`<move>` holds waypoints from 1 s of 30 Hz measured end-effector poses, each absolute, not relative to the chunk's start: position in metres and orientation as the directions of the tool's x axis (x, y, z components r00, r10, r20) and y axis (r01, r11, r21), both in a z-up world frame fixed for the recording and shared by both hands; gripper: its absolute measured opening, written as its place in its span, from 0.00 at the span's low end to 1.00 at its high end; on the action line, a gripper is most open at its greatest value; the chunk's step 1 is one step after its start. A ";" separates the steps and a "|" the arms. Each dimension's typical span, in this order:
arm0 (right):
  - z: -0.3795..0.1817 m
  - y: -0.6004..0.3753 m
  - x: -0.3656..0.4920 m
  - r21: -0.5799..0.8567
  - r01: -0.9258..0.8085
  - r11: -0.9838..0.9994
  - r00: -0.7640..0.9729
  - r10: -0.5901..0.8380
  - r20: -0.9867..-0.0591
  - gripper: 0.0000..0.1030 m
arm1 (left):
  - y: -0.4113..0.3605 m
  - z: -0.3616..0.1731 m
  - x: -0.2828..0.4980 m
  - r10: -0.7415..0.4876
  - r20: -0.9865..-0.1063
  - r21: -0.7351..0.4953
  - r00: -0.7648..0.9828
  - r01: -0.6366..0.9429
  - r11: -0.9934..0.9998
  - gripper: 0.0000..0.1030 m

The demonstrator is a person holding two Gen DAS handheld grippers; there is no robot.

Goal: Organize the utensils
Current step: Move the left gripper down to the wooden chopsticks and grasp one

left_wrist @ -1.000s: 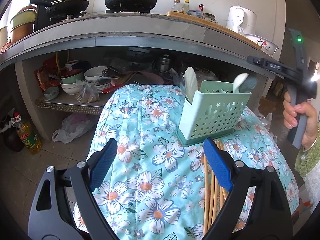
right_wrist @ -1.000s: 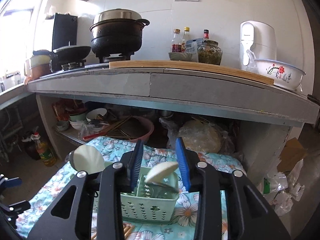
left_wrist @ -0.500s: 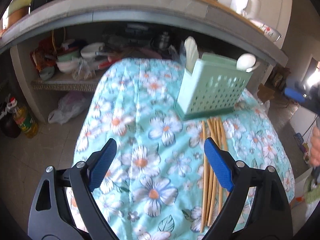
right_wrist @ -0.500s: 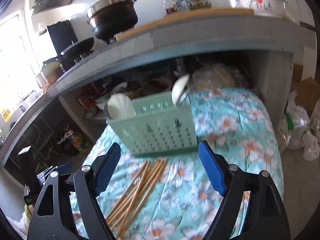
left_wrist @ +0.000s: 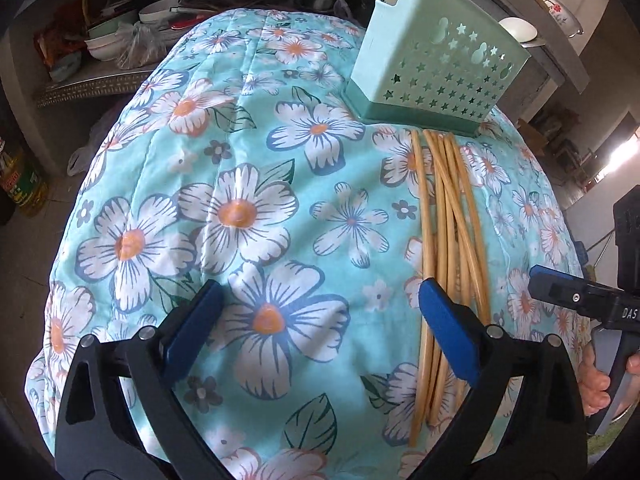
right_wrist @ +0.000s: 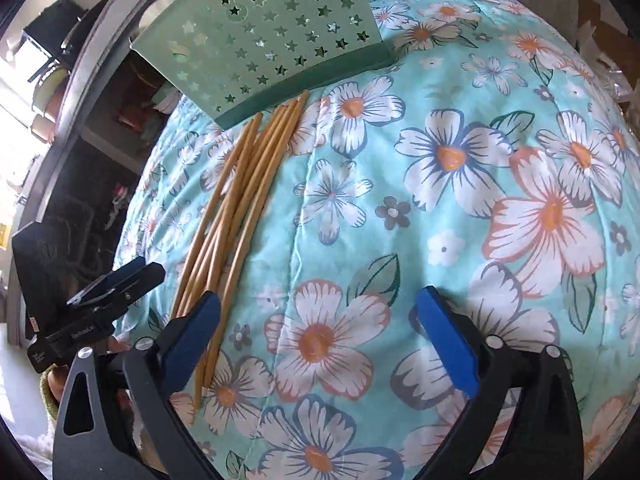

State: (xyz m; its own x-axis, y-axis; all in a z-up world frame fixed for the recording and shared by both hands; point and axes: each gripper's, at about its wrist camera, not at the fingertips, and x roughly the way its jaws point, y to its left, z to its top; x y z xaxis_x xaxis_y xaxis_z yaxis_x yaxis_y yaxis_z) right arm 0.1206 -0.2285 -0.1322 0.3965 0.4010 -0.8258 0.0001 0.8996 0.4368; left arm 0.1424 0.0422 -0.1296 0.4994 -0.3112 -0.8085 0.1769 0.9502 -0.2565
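Both grippers, left (left_wrist: 318,328) and right (right_wrist: 318,334), jaws wide, empty, over chopsticks (left_wrist: 448,216); pinch bundle mid-length, lift into holder (left_wrist: 432,72).

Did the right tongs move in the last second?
Yes. The right tongs went from level with the holder rim, shut around a spoon, to low over the cloth beside the chopsticks, open and empty.

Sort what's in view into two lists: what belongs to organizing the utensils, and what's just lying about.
Belongs to the job:
- bamboo chopsticks, loose on the floral cloth
- green utensil holder, with a white spoon showing behind its rim
- left gripper and right gripper, both open and empty

Just lying about:
- bowls on the shelf
- oil bottle on the floor
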 end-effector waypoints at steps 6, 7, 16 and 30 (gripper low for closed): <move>-0.134 -0.227 0.112 0.420 -0.018 0.908 0.429 0.386 -0.817 0.94 | 0.049 -0.127 0.136 -0.354 -0.778 -0.300 0.519 0.189 0.935 0.92; -0.133 -0.227 0.111 0.415 -0.019 0.909 0.431 0.382 -0.817 0.94 | 0.050 -0.127 0.137 -0.365 -0.775 -0.313 0.515 0.188 0.931 0.92; -0.133 -0.243 0.105 0.521 -0.001 0.854 0.466 0.461 -0.755 0.94 | 0.057 -0.126 0.141 -0.409 -0.759 -0.369 0.507 0.183 0.911 0.92; -0.134 -0.244 0.099 0.516 -0.052 0.855 0.473 0.476 -0.741 0.94 | 0.049 -0.114 0.144 -0.429 -0.767 -0.388 0.478 0.187 0.902 0.92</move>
